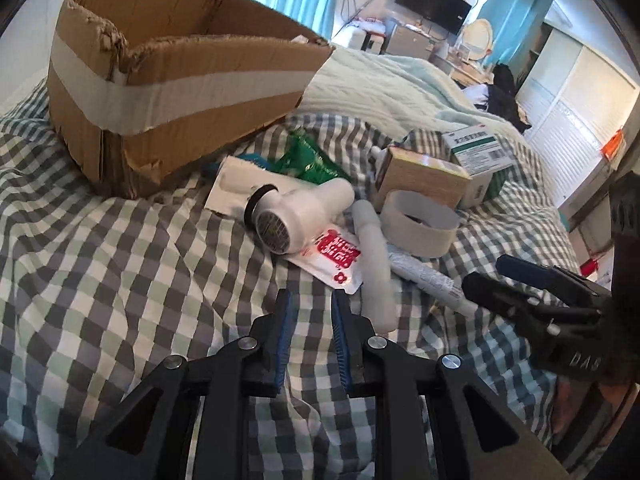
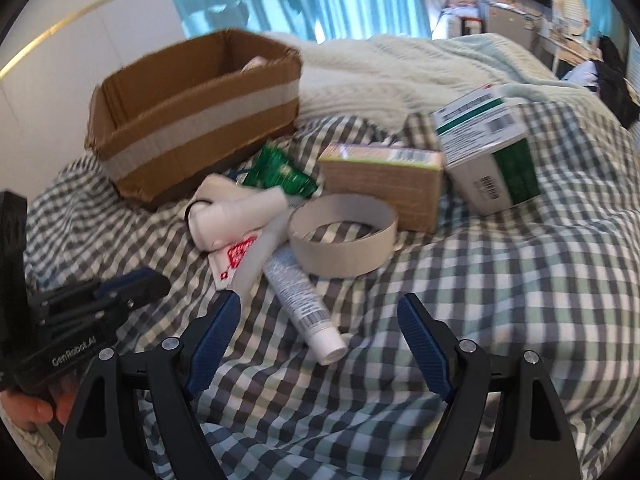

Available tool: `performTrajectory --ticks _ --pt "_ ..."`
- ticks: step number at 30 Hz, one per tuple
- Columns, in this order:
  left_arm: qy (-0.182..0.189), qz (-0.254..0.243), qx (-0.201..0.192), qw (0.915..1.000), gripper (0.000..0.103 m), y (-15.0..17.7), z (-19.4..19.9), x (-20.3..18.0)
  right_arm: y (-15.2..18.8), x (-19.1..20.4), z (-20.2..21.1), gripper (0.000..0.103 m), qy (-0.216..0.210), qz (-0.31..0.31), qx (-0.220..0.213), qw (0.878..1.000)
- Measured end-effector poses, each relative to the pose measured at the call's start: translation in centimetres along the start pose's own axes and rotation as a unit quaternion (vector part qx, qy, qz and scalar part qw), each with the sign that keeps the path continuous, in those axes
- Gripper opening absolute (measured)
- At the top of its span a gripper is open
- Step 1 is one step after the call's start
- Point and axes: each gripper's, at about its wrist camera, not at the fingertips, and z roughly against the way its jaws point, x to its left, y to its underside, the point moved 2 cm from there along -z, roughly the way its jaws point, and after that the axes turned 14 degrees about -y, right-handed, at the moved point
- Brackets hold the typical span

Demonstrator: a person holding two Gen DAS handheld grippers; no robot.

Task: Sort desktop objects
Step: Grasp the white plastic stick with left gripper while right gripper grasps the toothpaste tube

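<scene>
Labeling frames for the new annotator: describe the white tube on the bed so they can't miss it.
Start at the cardboard box on the checked bedspread, then drop to the pile in front of it. The white tube lies nearest the right gripper, below the paper ring; only it has a barcode beside a round white cap.

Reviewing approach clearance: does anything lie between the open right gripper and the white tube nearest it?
Nothing visible does. The right gripper is open with the tube right ahead of its fingers on bare checked bedding; the cardboard ring lies beyond.
</scene>
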Motion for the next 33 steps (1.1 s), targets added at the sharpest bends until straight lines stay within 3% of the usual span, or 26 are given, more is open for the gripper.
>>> performTrajectory --ticks 4,6,8,10,13,20,26,27,29,31,32,33 --pt "-0.009 -0.009 0.004 0.9999 0.024 0.3 -0.5 -0.4 -0.1 0.4 -3.1 0.081 0.008 0.02 0.048 0.999" --pt "-0.016 -0.009 0.007 0.9998 0.032 0.4 -0.8 -0.3 0.0 0.4 -4.2 0.069 0.007 0.026 0.065 0.998" --pt "-0.017 -0.007 0.008 0.9998 0.038 0.4 -1.0 -0.2 0.3 0.2 -5.2 0.033 0.008 0.024 0.086 0.996" --pt "-0.017 -0.005 0.007 0.9998 0.049 0.4 -0.9 -0.1 0.6 0.0 -5.1 0.031 0.009 0.021 0.084 0.996" --pt "-0.013 -0.007 0.002 0.9999 0.05 0.3 -0.7 -0.3 1.0 0.6 -2.8 0.026 -0.004 0.021 0.048 0.999" --pt "-0.006 -0.036 -0.003 0.9993 0.05 -0.2 -0.7 -2.6 1.4 0.0 3.2 0.023 -0.009 -0.006 -0.03 1.0" --pt "-0.017 -0.091 0.003 0.9957 0.05 -1.3 -2.3 -6.5 1.0 -2.1 4.7 0.024 -0.007 -0.036 -0.05 0.998" --pt "-0.02 -0.099 0.006 0.9949 0.05 -1.5 -2.9 -7.0 1.0 -2.2 4.6 0.026 -0.014 -0.036 -0.046 0.998" --pt "-0.018 -0.105 0.019 0.9942 0.05 -1.7 -4.1 -7.6 1.2 -2.0 4.1 0.042 -0.016 -0.031 -0.038 0.999" --pt "-0.005 -0.104 0.019 0.9943 0.05 -1.8 -4.9 -7.9 1.3 -1.7 3.4 0.043 -0.023 -0.024 -0.027 0.999" --pt "-0.003 -0.113 0.012 0.9935 0.045 -1.8 -4.9 -8.1 1.4 -1.7 3.1 0.045 -0.024 -0.025 -0.024 0.999" --pt "0.005 -0.127 0.005 0.9918 0.029 -1.7 -4.9 -8.5 1.5 -1.8 2.8 0.046 -0.021 -0.027 -0.02 0.999"
